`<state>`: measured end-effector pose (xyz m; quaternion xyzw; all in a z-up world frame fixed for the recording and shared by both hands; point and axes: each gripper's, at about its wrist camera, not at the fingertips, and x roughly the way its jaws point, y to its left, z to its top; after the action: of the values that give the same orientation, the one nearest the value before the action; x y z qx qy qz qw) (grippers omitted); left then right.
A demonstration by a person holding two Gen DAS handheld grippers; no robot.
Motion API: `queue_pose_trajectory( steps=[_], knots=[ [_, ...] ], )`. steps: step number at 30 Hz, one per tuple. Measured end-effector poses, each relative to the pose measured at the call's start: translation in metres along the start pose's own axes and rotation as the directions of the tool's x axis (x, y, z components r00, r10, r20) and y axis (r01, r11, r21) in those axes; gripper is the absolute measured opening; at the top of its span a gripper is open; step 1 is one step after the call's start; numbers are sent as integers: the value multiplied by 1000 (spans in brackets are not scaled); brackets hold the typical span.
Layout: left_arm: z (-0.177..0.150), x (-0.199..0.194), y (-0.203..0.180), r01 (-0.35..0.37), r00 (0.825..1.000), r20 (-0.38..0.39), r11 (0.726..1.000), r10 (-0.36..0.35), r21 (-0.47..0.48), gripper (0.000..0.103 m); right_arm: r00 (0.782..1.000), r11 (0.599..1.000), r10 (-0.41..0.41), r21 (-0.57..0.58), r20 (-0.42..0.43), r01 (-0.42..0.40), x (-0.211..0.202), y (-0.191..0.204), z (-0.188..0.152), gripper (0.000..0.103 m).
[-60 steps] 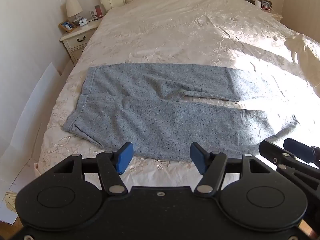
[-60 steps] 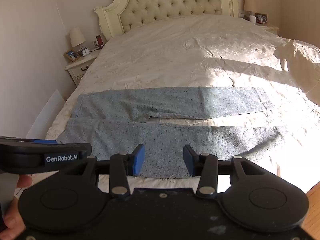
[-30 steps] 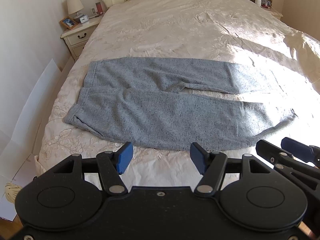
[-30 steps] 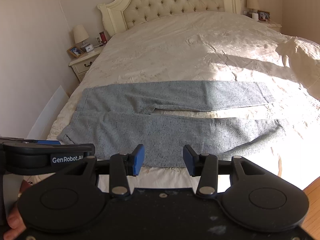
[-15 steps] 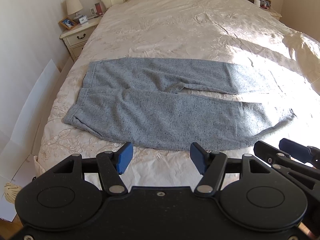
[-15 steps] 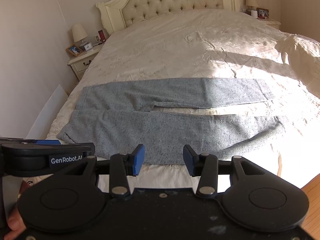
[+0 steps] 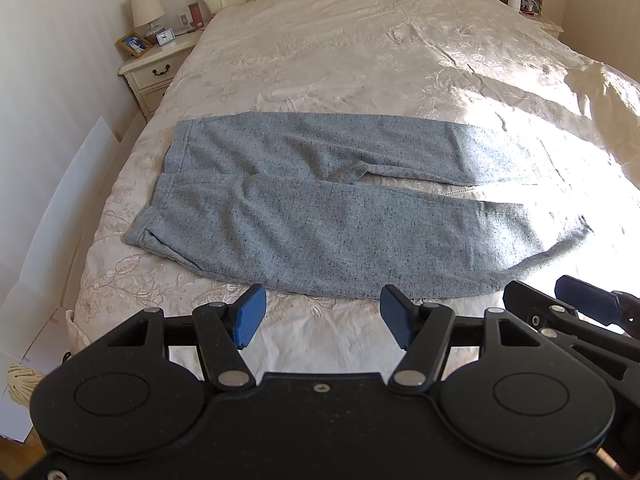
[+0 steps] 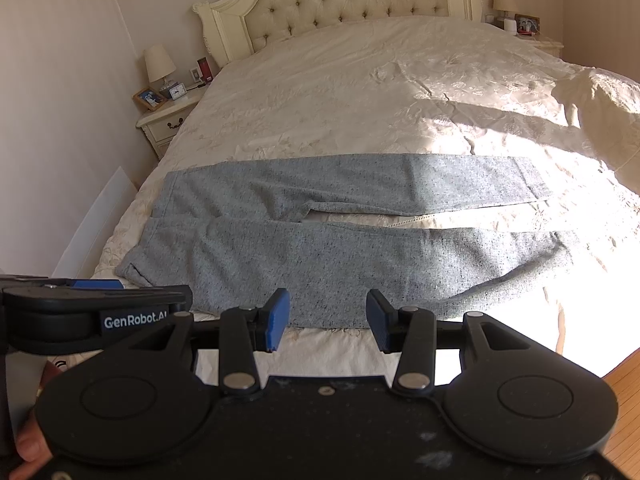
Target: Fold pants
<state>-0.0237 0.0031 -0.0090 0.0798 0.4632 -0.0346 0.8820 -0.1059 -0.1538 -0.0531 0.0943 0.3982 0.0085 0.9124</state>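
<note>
Grey speckled pants (image 7: 320, 216) (image 8: 320, 256) lie flat across the foot of the bed, waistband to the left, both legs stretched to the right with a narrow gap between them. My left gripper (image 7: 322, 318) hovers open just short of the near leg's lower edge, nothing between its blue pads. My right gripper (image 8: 324, 322) also stands open over the near edge of the same leg, empty. In the left wrist view the right gripper's fingers (image 7: 580, 304) show at the right edge. The left gripper's body (image 8: 100, 312) shows at the left of the right wrist view.
The cream embroidered bedspread (image 7: 380, 48) covers a wide bed with a tufted headboard (image 8: 344, 0). A nightstand (image 7: 156, 68) with a lamp, clock and photo frame stands at the far left. A white board (image 7: 60, 184) leans by the wall. Bright sun falls on the bed's right side.
Between two seconds and one second ago both views pulled back slightly, showing more of the bed. Since then nothing has visibly moved; both grippers stay open.
</note>
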Motion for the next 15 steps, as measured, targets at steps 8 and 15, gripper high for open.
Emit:
queue_pose_trajectory(
  steps=[8, 15],
  knots=[
    [0, 0, 0, 0, 1000, -1, 1000, 0, -1, 67, 1000, 1000, 5, -1, -5, -5, 0, -1, 1, 46],
    [0, 1, 2, 1, 1000, -3, 1000, -1, -1, 67, 1000, 1000, 11, 1, -10, -11, 0, -2, 2, 46]
  ],
)
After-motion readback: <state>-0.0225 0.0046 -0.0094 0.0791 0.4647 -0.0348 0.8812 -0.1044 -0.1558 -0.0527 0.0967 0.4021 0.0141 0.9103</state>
